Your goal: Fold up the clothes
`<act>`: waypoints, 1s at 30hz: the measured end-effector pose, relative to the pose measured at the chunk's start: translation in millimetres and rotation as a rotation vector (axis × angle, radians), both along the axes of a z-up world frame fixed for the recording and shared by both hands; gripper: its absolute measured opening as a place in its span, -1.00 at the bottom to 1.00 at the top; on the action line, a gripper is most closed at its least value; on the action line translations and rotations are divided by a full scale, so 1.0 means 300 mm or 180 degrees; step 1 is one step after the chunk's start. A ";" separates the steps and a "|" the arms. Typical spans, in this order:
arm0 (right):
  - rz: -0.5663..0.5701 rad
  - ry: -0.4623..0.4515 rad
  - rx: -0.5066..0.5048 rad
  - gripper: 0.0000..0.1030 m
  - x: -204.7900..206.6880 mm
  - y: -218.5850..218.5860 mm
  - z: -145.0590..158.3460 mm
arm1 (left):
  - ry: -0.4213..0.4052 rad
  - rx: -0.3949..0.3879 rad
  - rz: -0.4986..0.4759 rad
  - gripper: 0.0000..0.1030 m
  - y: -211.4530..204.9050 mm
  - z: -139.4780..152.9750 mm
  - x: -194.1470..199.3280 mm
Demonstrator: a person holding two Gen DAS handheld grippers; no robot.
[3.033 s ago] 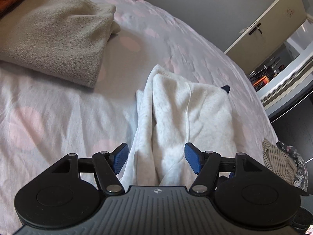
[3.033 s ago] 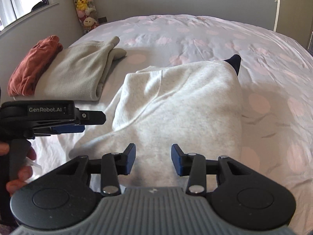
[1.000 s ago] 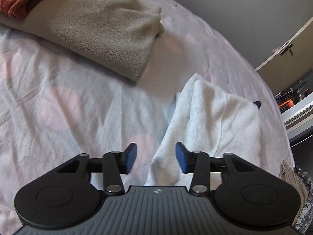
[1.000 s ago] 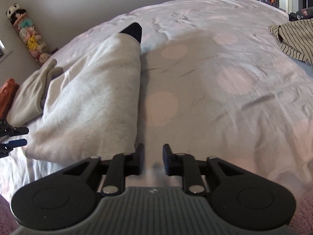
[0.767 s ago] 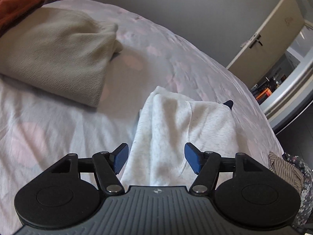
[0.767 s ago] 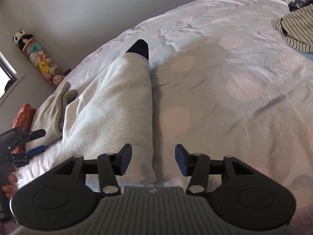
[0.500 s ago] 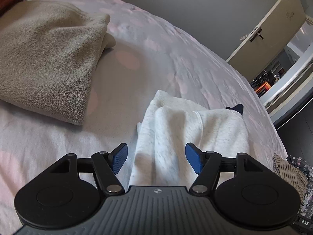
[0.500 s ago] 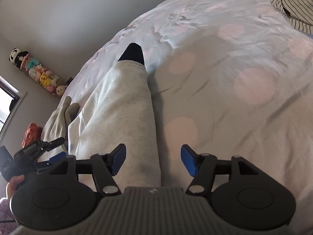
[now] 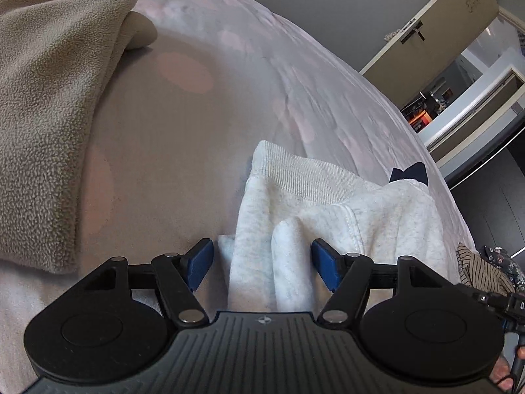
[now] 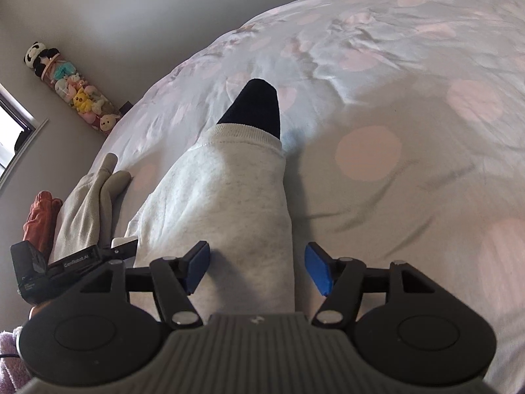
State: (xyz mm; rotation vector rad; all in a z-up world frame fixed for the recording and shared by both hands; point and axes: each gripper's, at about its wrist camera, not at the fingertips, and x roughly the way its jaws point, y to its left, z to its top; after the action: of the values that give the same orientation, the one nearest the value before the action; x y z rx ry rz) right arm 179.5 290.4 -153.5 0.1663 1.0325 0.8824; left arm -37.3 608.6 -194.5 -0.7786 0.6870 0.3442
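Left gripper (image 9: 262, 264): jaws wide apart, straddling the bunched near edge of the light grey sweatshirt (image 9: 328, 210); cloth between the pads, nothing clamped. Right gripper (image 10: 257, 267): jaws equally wide, astride the sweatshirt's other near end (image 10: 226, 203), holding nothing. Sweatshirt lies folded on the bed (image 10: 410, 170), close to its near edge. A dark navy piece (image 10: 257, 106) pokes out at the garment's far end. Left of it, a folded beige fleece (image 9: 49, 98); beyond that, a rust-orange garment (image 10: 39, 216). Striped cloth (image 9: 479, 271) at the bed's right edge.

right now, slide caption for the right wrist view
Open right gripper straddling the near end of a light grey sweatshirt on the dotted bedspread.
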 end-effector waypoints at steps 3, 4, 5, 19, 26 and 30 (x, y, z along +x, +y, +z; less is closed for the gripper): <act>0.0043 0.0067 -0.0005 0.40 0.058 0.048 -0.035 | -0.0015 -0.0046 -0.0103 0.24 0.016 -0.003 0.025; 0.0049 0.0118 0.0009 0.44 0.076 0.057 -0.047 | -0.0028 -0.0051 -0.0152 0.24 0.021 -0.005 0.033; 0.0049 0.0173 0.0021 0.45 0.093 0.065 -0.058 | -0.0034 -0.0063 -0.0196 0.24 0.027 -0.007 0.041; 0.0031 0.0989 0.0434 0.07 0.147 0.077 -0.188 | -0.0011 -0.0516 -0.0386 -0.47 0.059 -0.029 0.063; -0.0015 0.0889 0.0577 -0.34 0.105 0.051 -0.119 | -0.0062 -0.0249 -0.0364 -0.57 0.020 0.009 0.061; -0.0023 0.0760 0.0671 -0.41 0.062 0.039 -0.056 | -0.0220 -0.0156 -0.0278 -0.59 -0.005 0.068 0.008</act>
State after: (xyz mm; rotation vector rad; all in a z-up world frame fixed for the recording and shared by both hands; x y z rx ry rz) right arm 198.0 302.2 -170.3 0.4616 1.1574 0.9807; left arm -34.7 607.1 -174.2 -0.8007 0.6641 0.2209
